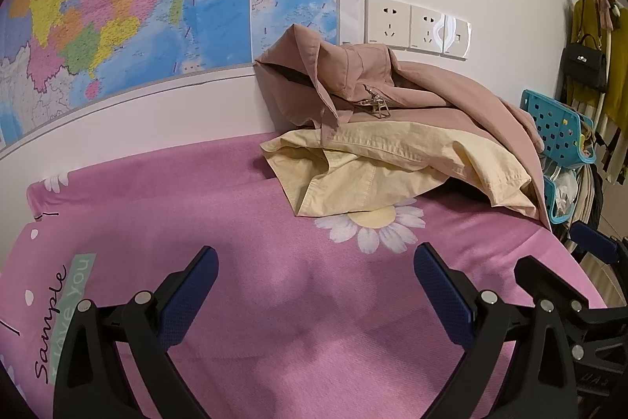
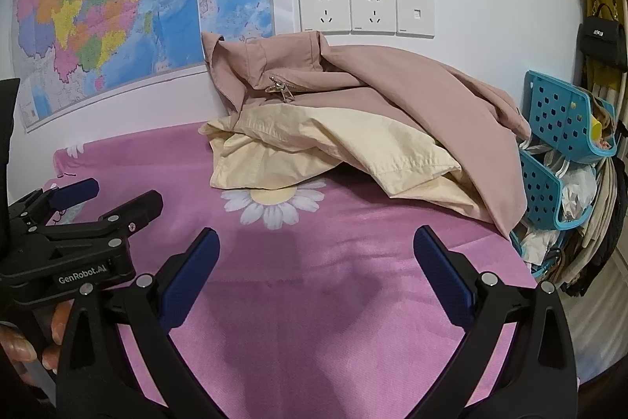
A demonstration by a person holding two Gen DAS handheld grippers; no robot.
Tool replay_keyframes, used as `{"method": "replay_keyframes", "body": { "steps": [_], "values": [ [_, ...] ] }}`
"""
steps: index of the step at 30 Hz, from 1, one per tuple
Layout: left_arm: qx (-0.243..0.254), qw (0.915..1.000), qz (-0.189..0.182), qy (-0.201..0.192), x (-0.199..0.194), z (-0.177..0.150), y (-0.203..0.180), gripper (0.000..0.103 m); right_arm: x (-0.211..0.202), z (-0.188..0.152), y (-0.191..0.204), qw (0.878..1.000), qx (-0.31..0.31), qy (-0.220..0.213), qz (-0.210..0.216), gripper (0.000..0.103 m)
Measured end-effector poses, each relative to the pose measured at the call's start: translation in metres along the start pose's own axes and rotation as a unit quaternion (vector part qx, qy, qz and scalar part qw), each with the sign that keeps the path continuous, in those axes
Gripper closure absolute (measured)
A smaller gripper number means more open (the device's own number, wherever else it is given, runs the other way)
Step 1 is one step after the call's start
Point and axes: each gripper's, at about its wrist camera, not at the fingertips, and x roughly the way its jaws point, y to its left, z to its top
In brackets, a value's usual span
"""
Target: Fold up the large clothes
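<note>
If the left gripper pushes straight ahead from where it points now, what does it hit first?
Probably the cream garment at the front of the pile, with the pink jacket behind it. The left gripper is open over bare pink sheet; depth is uncertain.

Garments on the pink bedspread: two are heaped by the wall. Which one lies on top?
The dusty-pink zipped jacket lies on top, its collar propped against the wall. The pale yellow garment is spread beneath it, nearer both open grippers.

Pink jacket [image 2: 392, 81] crumpled against wall; cream garment [image 2: 314, 148] rumpled beneath
</note>
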Motion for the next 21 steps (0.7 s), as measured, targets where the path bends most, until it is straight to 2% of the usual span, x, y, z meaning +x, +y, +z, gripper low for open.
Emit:
{"method": "replay_keyframes", "body": {
  "steps": [13, 17, 21],
  "values": [
    [0.003, 1.0, -0.002, 0.007, 0.011, 0.004, 0.002, 0.007, 0.009, 0.011, -0.007, 1.0, -0.014, 0.0, 0.003, 0.006],
    [-0.001, 0.9999, -0.008, 0.011, 0.02, 0.014, 0.008, 0.007, 0.016, 0.032, -0.014, 0.999, -0.039, -0.018, 0.005, 0.006],
    [0.001, 0.9999, 0.013, 0.0, 0.032, 0.029, 0.015, 0.007, 0.044, 0.069, -0.019, 0.997, -0.08, -0.02, 0.003, 0.007]
  ]
}}
